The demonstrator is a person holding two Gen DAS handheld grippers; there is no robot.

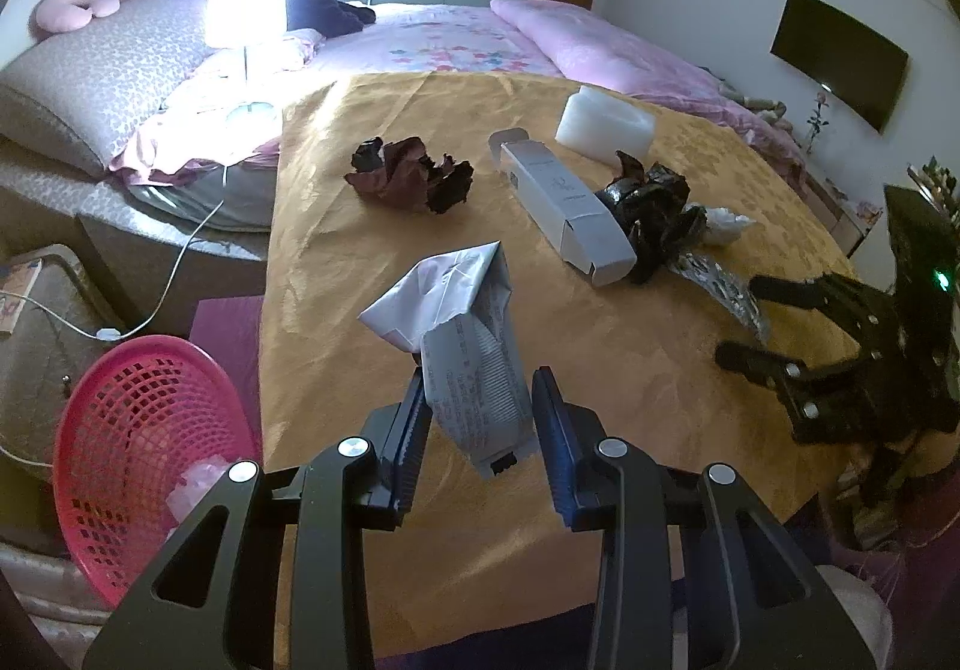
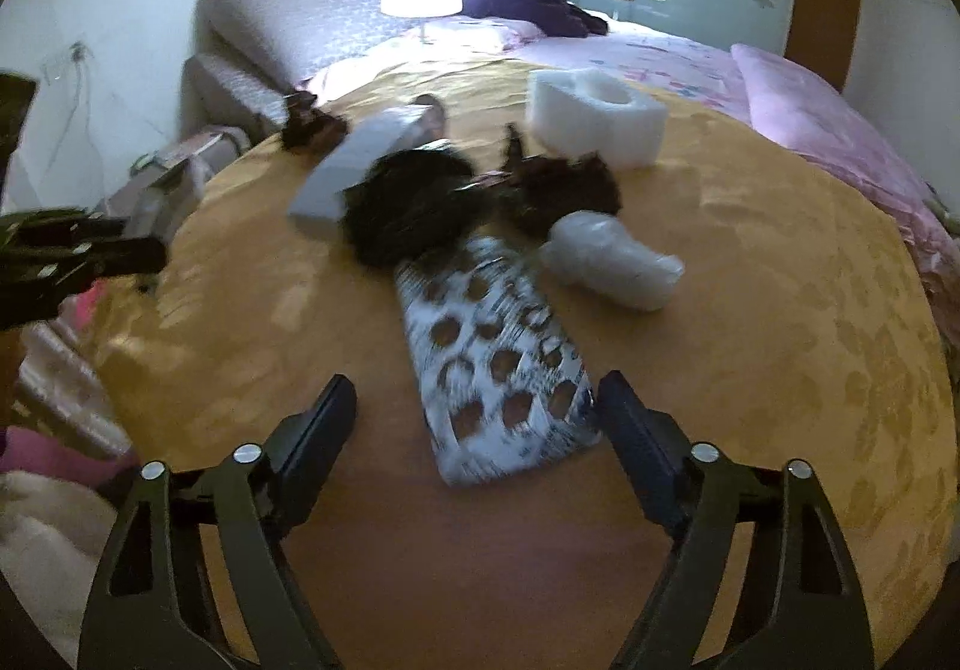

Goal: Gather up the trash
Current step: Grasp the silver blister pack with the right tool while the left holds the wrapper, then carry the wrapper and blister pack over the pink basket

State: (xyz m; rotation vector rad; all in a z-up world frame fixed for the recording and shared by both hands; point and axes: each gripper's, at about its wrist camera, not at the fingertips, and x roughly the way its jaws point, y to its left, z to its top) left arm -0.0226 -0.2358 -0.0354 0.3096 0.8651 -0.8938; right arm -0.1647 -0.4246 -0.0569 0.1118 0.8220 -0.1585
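In the left wrist view my left gripper [image 1: 480, 376] is shut on a crumpled grey paper packet [image 1: 462, 322], held up over the gold tablecloth [image 1: 336, 250]. My right gripper [image 2: 474, 388] is open and low over the cloth. A silver sheet with punched holes [image 2: 498, 358] lies between its fingers, its edge close to the right finger. Past the sheet lie a black crumpled wrapper [image 2: 414, 202], a clear plastic wad [image 2: 612, 262], a long grey box [image 1: 564, 208] and brown crumpled paper [image 1: 414, 172]. The right gripper [image 1: 744, 319] also shows at the right of the left view.
A pink mesh basket [image 1: 144, 442] holding a bit of clear plastic stands on the floor left of the table. A white foam block [image 1: 603, 123] sits at the table's far edge. Behind are a bed [image 1: 456, 39], a lit lamp [image 1: 246, 3] and its cord [image 1: 180, 262].
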